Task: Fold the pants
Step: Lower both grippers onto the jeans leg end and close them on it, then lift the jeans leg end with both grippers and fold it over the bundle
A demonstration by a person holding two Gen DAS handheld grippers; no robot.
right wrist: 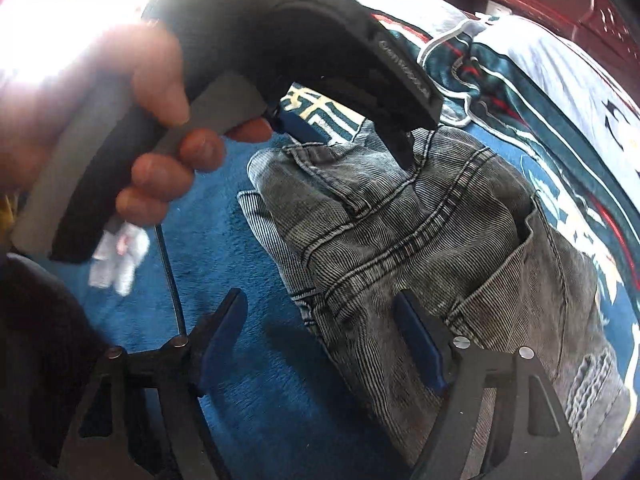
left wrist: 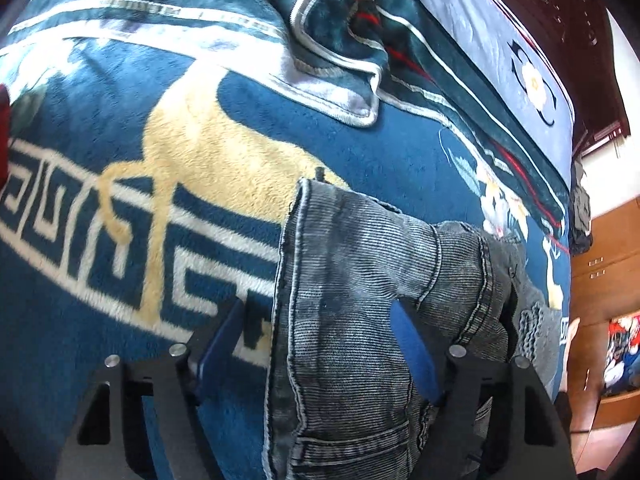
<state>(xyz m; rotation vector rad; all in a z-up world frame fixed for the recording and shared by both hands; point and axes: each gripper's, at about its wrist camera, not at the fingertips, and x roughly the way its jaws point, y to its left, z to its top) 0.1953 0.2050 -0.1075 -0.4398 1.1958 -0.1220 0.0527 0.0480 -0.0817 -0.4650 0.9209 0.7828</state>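
Left wrist view: spread left gripper (left wrist: 320,344) straddles the pants (left wrist: 352,320) edge, right gripper (right wrist: 320,344) likewise spread; pinching the fabric likely comes next.

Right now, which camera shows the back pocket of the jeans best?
The right wrist view: the back pocket of the jeans lies in full view, opening and seams visible. The left wrist view catches only a pocket edge at the bottom of the picture.
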